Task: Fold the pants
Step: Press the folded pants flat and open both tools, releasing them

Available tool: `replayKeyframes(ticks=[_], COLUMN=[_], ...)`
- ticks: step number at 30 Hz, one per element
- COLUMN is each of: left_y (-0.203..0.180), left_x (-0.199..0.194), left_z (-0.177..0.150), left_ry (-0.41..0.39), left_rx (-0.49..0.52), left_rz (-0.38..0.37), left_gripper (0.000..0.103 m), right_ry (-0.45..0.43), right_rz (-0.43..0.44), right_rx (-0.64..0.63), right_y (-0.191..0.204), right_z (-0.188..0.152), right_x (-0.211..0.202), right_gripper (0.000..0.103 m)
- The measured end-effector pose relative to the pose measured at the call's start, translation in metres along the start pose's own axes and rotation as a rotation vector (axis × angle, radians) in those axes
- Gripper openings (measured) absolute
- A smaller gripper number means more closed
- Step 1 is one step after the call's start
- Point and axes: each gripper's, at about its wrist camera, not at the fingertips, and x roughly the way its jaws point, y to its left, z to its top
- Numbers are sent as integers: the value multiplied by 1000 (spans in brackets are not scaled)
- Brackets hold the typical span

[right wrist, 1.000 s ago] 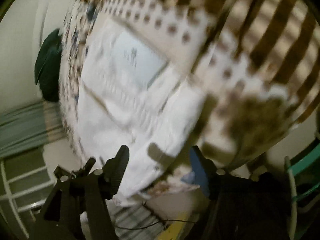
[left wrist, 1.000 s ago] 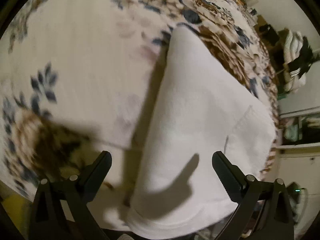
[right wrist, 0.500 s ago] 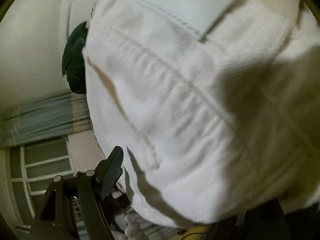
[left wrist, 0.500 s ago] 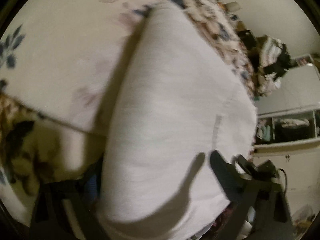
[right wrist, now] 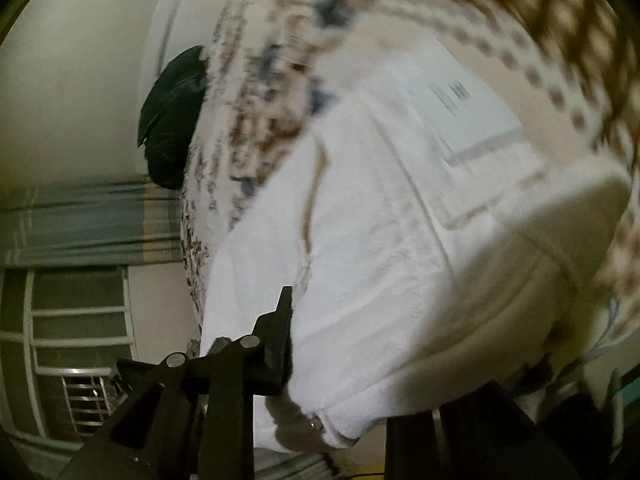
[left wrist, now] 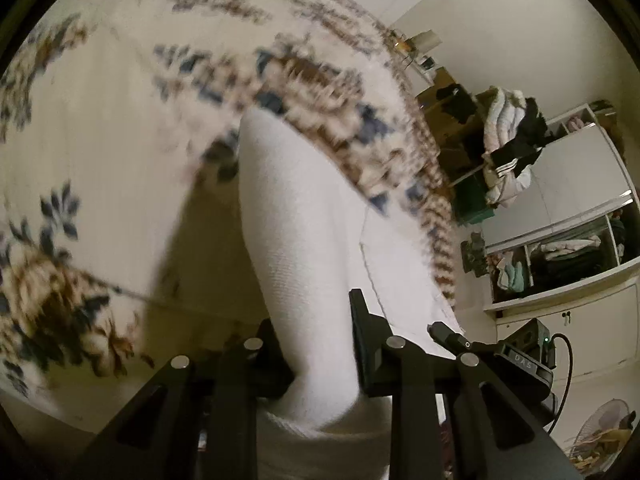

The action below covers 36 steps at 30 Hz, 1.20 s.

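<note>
White pants [left wrist: 304,220] lie on a floral bedspread [left wrist: 100,120], one end bunched up toward the camera. My left gripper [left wrist: 316,320] has its jaws closing on a fold of that cloth, and both pads press it. In the right wrist view the waist end of the pants [right wrist: 380,240], with a label and a back pocket, hangs lifted off the bedspread [right wrist: 560,20]. My right gripper [right wrist: 344,360] has its jaws closing on the waistband. Its left finger [right wrist: 276,340] presses the cloth; the other finger is hidden under the fabric.
An open wardrobe [left wrist: 560,256] with folded clothes stands right of the bed, with a pile of clothes [left wrist: 508,148] on a shelf beyond. A fan [left wrist: 600,432] is at the lower right. A dark green bundle [right wrist: 172,120] and a curtained window [right wrist: 80,220] are on the left.
Both grippers went from wide open over the pants to closed on the cloth. Both have risen, and the gripped end of the pants has lifted off the bed.
</note>
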Motion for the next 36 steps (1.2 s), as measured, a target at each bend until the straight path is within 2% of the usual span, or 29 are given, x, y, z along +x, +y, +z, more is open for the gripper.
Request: replayKeyframes(ticks=[3,6,9,10,15,16,17,18,21,22,25,28,30,33,36], left_y=[-18,-25,-22,-19,5,14,21,31,58,72,107,142,150,158,154], left_x=[-11,-15,-11,-7,18,28,35,46,77,94,131,157,156,146,131], left_z=[27,63,110,136,241,273,288,315,363,379,395,383,371,354,351], left_ry=[-28,-67,-98,-113,-157,-167,-170,-173,-162,-146,-76,20,27,36,46], left_rx=[12,11,-7,-9,-3,-4,-2,4,8,12,-3,-49,-46,-58,-39], left_rz=[-17,-45,-73,-79,-98,-95,-97,-89,-65,-35,26,44,33,30,77], left_gripper=[22,22,21,21,21,21,21,21,22,22,22,27,33,36,36], right_ry=[-1,-19,-59,-73,-133,-143,-149,-156,-163,-160,-119,-9,28,34,6], right_rz=[1,8,19,24,49,55,61,61,54,49,-8,-112,-126,-139,-185], right_rx=[-56,-95,-119,-124,-136,-133,-132,-136,-156,-160,-171,-138,-110,-53,-42], right_y=[43,91,138,151,215,226,237,248,268,271,266,245,232,214,208], right_z=[13,36,69,81,153,171,187,205,247,258,286,295,290,280,271], right_x=[-13,-7,12,20,101,123,145,170,233,251,310,348,350,334,311], right_gripper=[24,24,24,24,24,24,24,24,24,24,25,28,32,42,46])
